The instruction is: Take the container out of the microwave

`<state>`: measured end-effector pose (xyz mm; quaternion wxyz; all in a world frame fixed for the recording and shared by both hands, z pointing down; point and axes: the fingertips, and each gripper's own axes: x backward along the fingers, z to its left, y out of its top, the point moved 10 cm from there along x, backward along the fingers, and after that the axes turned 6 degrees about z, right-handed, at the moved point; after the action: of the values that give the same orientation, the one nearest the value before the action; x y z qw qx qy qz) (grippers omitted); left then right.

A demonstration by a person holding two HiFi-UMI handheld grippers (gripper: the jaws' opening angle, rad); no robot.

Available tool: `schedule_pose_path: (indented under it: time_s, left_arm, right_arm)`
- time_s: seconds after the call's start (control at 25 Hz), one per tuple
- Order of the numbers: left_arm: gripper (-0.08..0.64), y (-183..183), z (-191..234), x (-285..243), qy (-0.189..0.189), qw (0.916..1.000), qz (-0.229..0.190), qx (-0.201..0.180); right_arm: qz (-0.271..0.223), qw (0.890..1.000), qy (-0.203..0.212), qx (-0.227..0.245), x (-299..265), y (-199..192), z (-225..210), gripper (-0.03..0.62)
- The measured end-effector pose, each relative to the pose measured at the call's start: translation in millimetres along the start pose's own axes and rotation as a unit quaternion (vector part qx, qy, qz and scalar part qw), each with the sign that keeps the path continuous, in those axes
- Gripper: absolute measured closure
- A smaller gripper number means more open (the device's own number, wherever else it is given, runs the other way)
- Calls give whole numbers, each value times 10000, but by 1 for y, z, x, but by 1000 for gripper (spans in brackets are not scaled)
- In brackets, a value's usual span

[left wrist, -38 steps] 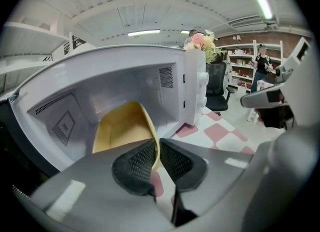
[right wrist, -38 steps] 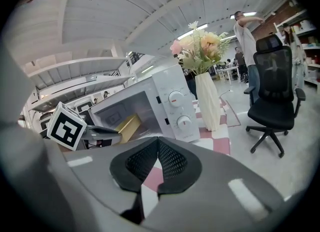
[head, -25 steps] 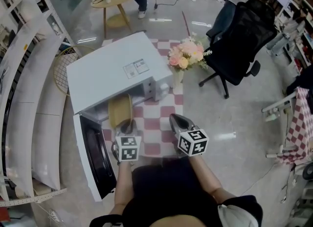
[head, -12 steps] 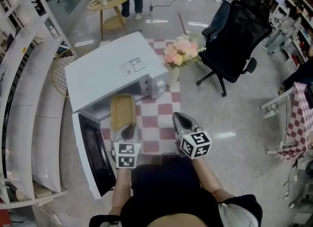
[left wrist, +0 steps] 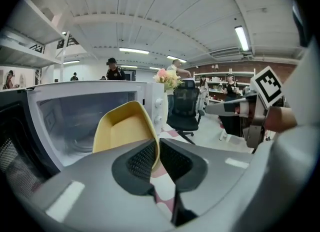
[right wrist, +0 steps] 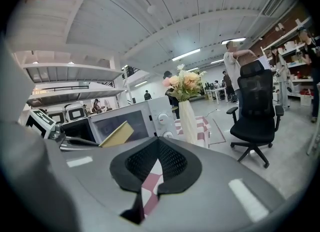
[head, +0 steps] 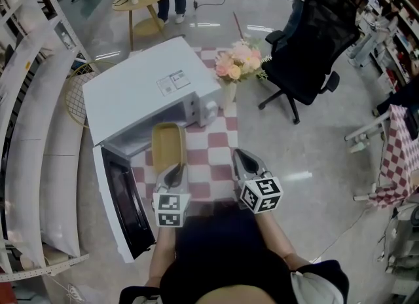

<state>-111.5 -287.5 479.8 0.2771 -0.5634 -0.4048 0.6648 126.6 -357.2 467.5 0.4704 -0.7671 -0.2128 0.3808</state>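
Drawn further out of the microwave, the yellow container is pinched at its near rim by the left hand-held gripper; the right hand-held gripper is pressed together, empty.

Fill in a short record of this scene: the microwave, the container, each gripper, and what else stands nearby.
microwave: white, its door swung open
container: yellow, tilted, just in front of the microwave's opening
left gripper: shut on the container's rim
right gripper: shut, nothing between its jaws, beside the left one
nearby: vase of flowers on a checked cloth; black office chair on the floor
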Motion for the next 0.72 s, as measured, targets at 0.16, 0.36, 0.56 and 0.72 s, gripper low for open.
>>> schedule_pose_path:
  time_s: [0.16, 0.36, 0.56, 0.72]
  left_arm:
    - [523, -5, 2, 0, -64, 9987, -349, 378]
    - [523, -7, 5, 0, -98, 9975, -394, 579]
    - [523, -7, 7, 0, -70, 9972, -460, 590]
    - [523, -6, 9, 0, -78, 9971, -489, 571]
  right_arm:
    - [84, 10000, -44, 9, 3, -7, 1, 594]
    - [187, 9998, -25, 37, 4, -12, 3, 593]
    - [231, 9997, -31, 51, 4, -13, 4, 594]
    - [237, 9997, -14, 66, 3, -14, 6, 594]
